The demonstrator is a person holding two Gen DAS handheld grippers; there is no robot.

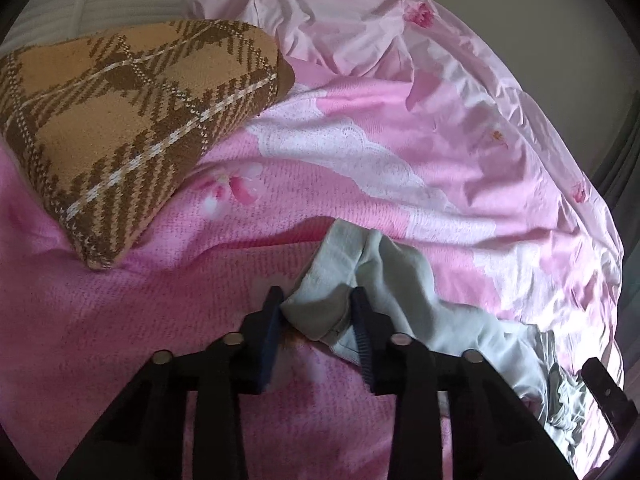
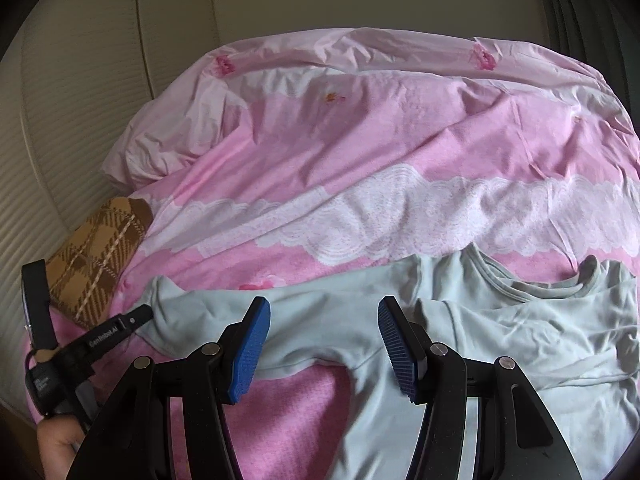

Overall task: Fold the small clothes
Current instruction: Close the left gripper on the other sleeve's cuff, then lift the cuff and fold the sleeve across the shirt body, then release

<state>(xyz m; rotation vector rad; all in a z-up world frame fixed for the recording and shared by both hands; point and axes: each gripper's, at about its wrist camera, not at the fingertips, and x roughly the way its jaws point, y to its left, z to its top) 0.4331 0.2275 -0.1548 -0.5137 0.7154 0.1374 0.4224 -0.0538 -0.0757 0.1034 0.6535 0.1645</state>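
pale green cotton is what the one garment is made of: a small long-sleeved shirt (image 2: 500,332), spread on the bed over a pink bedcover (image 2: 360,168). its body lies toward the right, with the round neckline up near the white lace band, and one sleeve (image 2: 248,312) is stretched out flat to the left.

the folding is judged to be at its very start. no fold is seen in the body, and the sleeve is not yet brought across the chest. all the folds are left to be done.

the cuff of this sleeve is held by the left claw (image 1: 316,312); in the left wrist view cloth is bunched between its two fingers, which are closed against it. the right claw (image 2: 324,344) hangs over the armpit area with its blue pads wide apart, and nothing is gripped by it.

counted: one green shirt, one brown and tan plaid cushion (image 1: 132,128) at the left side of the bed, one pink bedcover, two claws. whether more clothes wait outside the views cannot be told.
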